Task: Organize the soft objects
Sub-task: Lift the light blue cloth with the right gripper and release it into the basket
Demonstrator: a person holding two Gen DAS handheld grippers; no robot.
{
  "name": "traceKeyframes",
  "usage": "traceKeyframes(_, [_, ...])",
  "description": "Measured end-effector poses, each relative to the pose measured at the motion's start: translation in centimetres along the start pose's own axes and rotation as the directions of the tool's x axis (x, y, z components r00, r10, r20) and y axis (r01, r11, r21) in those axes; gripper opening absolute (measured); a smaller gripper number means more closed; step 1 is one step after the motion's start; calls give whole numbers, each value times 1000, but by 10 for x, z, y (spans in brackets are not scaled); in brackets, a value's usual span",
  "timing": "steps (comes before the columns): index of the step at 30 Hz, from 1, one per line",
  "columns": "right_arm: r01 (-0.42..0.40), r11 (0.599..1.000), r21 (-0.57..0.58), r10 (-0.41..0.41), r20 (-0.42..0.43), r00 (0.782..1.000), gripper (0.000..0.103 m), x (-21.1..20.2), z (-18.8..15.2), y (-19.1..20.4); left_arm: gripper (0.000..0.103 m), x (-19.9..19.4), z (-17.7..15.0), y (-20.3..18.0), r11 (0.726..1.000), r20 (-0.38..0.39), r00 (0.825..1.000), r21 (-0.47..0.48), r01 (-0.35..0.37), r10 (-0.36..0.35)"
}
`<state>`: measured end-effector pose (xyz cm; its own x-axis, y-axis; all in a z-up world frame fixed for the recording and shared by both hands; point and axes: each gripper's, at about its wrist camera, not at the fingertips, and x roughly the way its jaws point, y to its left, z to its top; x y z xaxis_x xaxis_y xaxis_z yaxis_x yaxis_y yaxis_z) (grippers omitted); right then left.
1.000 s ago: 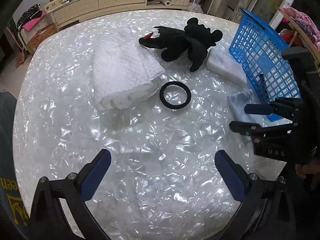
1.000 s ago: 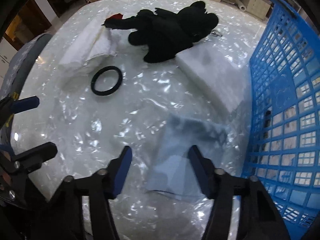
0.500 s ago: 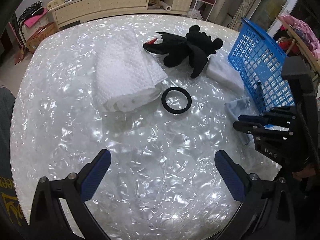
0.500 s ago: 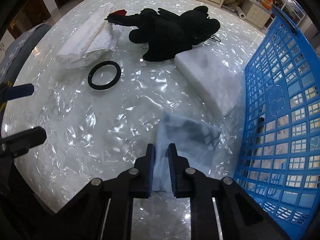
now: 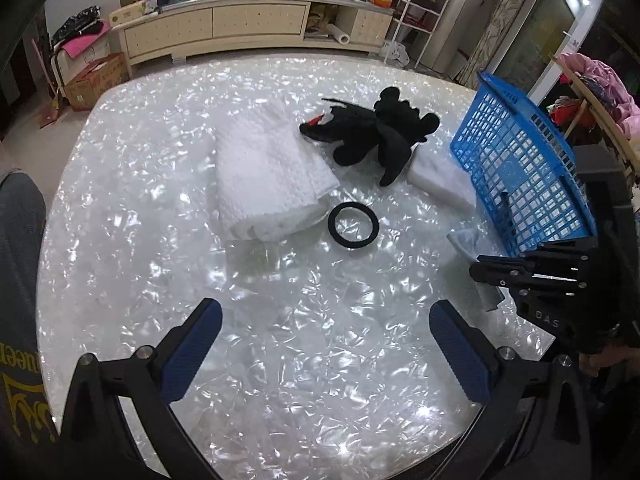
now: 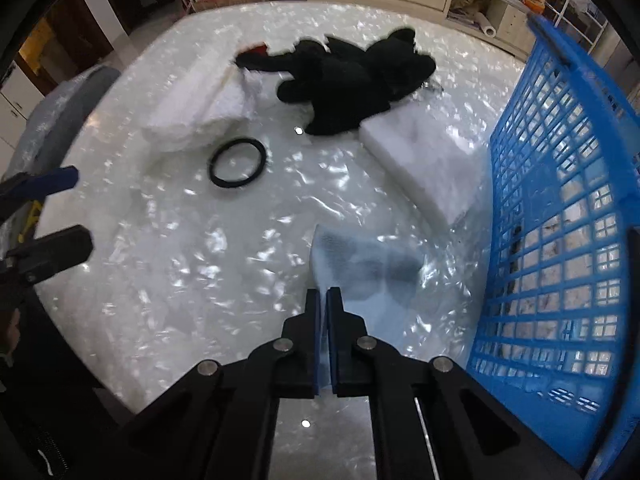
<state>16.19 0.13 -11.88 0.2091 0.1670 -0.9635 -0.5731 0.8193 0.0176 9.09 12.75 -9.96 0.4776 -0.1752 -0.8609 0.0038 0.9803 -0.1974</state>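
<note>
Right gripper (image 6: 324, 294) jaws have just closed on the cloth (image 6: 360, 268); lift it clear before swinging into the basket (image 6: 560, 240); left gripper (image 5: 326, 322) stays open.

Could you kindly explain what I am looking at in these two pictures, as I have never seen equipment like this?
No robot here: a person holds a two-fingered tool in each hand, each carrying a wide-angle camera looking along its fingers. One picture is from the left hand-held gripper, open and empty above the table. The other is from the right hand-held gripper, shut on a pale blue cloth. On the table lie a white towel, a black plush toy, a black ring, a white pad and a blue basket.
</note>
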Motion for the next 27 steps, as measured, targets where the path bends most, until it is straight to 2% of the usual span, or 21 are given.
traceKeyframes(10, [-107, 994, 13, 105, 109, 988, 3, -62, -8, 1, 103, -29, 14, -21, 998, 32, 999, 57, -3, 1])
traceKeyframes(16, [-160, 987, 33, 152, 174, 973, 3, -96, 1, -29, 103, -30, 28, -40, 993, 29, 1000, 116, -14, 11])
traceKeyframes(20, [-170, 984, 61, 152, 231, 961, 3, -125, 5, -52, 103, -20, 38, -55, 984, 7, 1000, 178, -31, 30])
traceKeyframes(24, [-185, 977, 104, 150, 278, 949, 3, -155, 6, -86, 103, -4, 48, -63, 981, -12, 999, 193, -28, 31])
traceKeyframes(27, [-152, 980, 131, 107, 299, 948, 3, -168, 6, -109, 103, 8, 54, -66, 979, -23, 999, 201, -29, 34])
